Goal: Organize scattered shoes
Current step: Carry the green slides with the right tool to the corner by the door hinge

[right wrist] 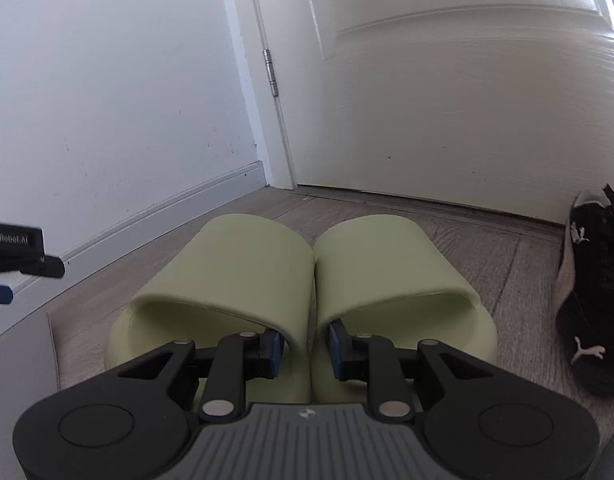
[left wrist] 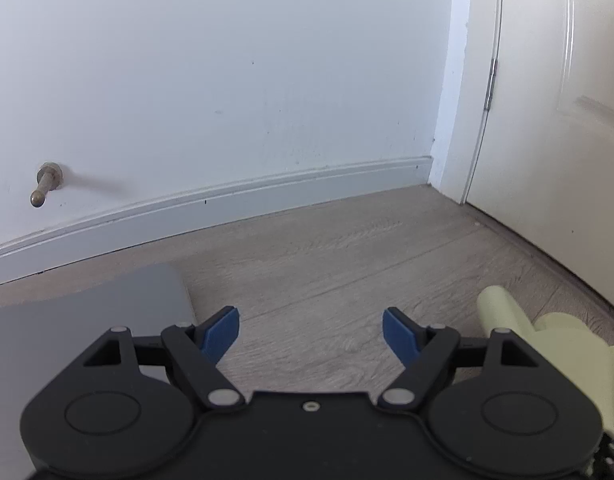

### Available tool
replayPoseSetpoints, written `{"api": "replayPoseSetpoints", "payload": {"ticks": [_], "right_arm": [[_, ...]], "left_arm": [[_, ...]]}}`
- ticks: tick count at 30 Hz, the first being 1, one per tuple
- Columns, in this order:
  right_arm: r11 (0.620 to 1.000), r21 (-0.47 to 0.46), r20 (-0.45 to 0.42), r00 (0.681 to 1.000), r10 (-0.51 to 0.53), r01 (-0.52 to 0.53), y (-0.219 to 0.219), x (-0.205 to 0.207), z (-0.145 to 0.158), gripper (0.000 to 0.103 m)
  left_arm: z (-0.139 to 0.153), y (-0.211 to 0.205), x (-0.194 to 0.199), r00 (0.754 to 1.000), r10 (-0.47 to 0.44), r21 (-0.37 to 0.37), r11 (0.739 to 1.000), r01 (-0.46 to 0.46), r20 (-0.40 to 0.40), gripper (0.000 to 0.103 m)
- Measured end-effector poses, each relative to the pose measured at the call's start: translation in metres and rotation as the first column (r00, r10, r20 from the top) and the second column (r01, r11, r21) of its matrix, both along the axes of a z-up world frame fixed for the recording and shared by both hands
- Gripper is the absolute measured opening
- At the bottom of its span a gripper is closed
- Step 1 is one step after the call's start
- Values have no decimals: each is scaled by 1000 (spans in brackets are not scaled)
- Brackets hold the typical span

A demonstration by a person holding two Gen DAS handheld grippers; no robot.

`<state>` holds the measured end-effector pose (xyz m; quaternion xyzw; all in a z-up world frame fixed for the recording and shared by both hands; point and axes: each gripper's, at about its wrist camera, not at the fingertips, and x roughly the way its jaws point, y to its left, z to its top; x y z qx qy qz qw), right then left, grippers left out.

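Two pale green slides, the left slide [right wrist: 235, 264] and the right slide [right wrist: 383, 260], sit side by side on the wood floor with toes toward the door. My right gripper [right wrist: 305, 344] is shut on their touching inner walls, one finger inside each strap. A black sneaker [right wrist: 591, 292] with a white logo lies on its side to the right. My left gripper [left wrist: 311, 328] hovers open over bare floor with nothing between its blue pads [left wrist: 221, 332]. In the left wrist view the green slides [left wrist: 563, 340] show at its right edge.
A grey mat [left wrist: 87, 320] lies on the floor at the left, by the skirting board [left wrist: 227, 204]. A brass door stop [left wrist: 47, 184] sticks out of the wall. A white door [right wrist: 467, 100] closes off the corner ahead. Bare floor [left wrist: 327, 248] lies between mat and slides.
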<state>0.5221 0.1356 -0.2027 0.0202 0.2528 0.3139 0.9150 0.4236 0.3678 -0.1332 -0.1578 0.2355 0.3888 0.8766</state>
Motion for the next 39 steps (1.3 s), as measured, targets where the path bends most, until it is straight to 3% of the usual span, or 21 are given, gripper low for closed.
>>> {"api": "replayPoseSetpoints", "payload": {"ticks": [3,5,9,15,20,25,27,29,32,39], "right_arm": [[999,-26,-6,1000,25,-26,15,9,-3,26],[998,-33,-25,999,47,-48,29,22,-5,26],[997,-30,-74,995,65,-67,58,50,-8,26],[996,-43,-95,992,78,-83,112,94,-4,26],[988,-104,-107,989,105,-116,142,118,-1,26],[992,-98,-163,985,58,-75,172,147,1,26],[994,-87,-169,985,43,-59,183,154,-3,26],[995,-86,-135,990,45,-57,197,155,-5,27],[991,-113,-93,994,60,-70,212,157,-7,29],[985,-160,2,998,66,-65,239,167,-15,35]], "left_arm": [[-7,1,6,1000,5,-67,998,-4,15,81],[-9,0,9,1000,1,-74,997,0,8,81],[-12,0,30,998,-23,81,996,28,-58,81],[-22,26,65,994,-37,141,989,51,-100,81],[-29,46,60,999,-26,19,999,26,-36,81],[-36,53,55,997,-21,49,998,25,-74,81],[-47,59,54,995,0,19,1000,2,-102,81],[-53,67,53,995,32,-47,998,-36,-97,81],[-48,71,45,998,58,-116,991,-60,-17,81],[-49,70,48,998,57,-102,993,-60,-34,81]]}}
